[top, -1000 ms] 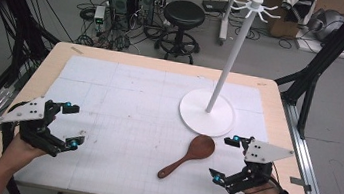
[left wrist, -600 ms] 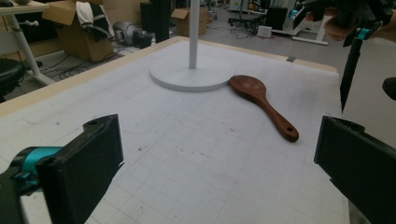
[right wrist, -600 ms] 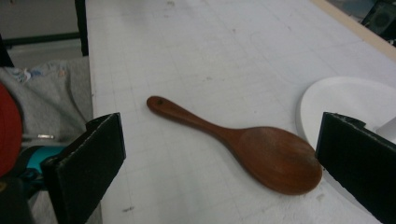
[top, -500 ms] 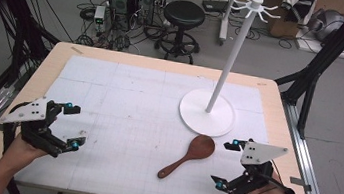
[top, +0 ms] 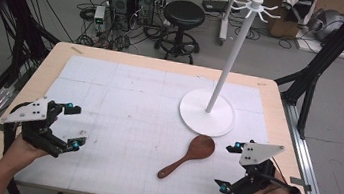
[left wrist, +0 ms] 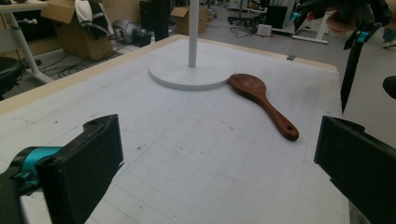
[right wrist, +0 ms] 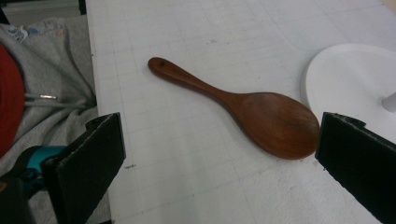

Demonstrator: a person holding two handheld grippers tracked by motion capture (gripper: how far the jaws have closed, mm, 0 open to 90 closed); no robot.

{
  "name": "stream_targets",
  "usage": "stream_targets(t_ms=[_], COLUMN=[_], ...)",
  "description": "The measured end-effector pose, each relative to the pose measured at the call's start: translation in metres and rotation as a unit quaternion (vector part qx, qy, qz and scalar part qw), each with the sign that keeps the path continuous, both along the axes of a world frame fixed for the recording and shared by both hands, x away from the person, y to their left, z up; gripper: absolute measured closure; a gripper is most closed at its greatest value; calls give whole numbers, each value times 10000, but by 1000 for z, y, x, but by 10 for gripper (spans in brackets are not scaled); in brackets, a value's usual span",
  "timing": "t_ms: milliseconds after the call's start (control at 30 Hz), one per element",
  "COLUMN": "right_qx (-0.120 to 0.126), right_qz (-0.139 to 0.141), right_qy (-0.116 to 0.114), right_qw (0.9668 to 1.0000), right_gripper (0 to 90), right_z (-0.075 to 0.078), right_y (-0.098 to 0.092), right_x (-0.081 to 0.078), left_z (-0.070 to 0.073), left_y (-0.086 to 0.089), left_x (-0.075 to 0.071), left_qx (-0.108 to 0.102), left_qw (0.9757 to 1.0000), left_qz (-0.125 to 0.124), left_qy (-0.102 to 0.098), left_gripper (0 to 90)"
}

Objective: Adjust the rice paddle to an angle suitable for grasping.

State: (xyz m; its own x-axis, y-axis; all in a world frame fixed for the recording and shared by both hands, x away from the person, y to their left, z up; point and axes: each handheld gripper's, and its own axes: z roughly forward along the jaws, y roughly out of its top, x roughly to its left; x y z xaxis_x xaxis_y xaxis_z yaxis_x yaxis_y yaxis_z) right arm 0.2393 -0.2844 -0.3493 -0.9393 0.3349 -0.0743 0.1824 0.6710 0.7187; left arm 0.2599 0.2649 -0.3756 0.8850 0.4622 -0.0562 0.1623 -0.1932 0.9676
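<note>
Approach step — my right claw (top: 232, 168) jaws wide apart, empty, just right of wooden spoon (top: 188, 156). Spoon flat on mat, bowl near stand base (top: 206, 112). Left claw (top: 72, 125) apart, idle, far off. Next — line up on handle, close.

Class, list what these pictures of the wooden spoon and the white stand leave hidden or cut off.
- Stand: left gripper view, top edge cuts the pole, hooks unseen.
- Stand base: right gripper view, right edge crops it.
- Wooden spoon: underside hidden against the table in all views.

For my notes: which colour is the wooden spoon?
Dark reddish brown; the wooden spoon shows best in the right gripper view.
</note>
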Motion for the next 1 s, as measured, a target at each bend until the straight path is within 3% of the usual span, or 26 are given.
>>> stream_targets(t_ms=[267,333,600,1000], right_qx=[-337,-364,-691,-807], right_qz=[184,253,544,653], right_qy=[41,66,148,160], right_qw=[9993,9990,9960,9945], right_gripper=[78,161,304,499], right_z=[-1,-2,-7,-12], right_y=[4,4,10,20], right_x=[-3,-3,-6,-4], left_z=[0,0,0,0], left_y=[0,0,0,1], left_x=[0,0,0,0], left_qx=[4,7,13,30], left_qw=[10000,10000,10000,10000], left_qz=[7,5,12,18], left_qy=[2,5,1,-14], left_gripper=[18,17,17,17])
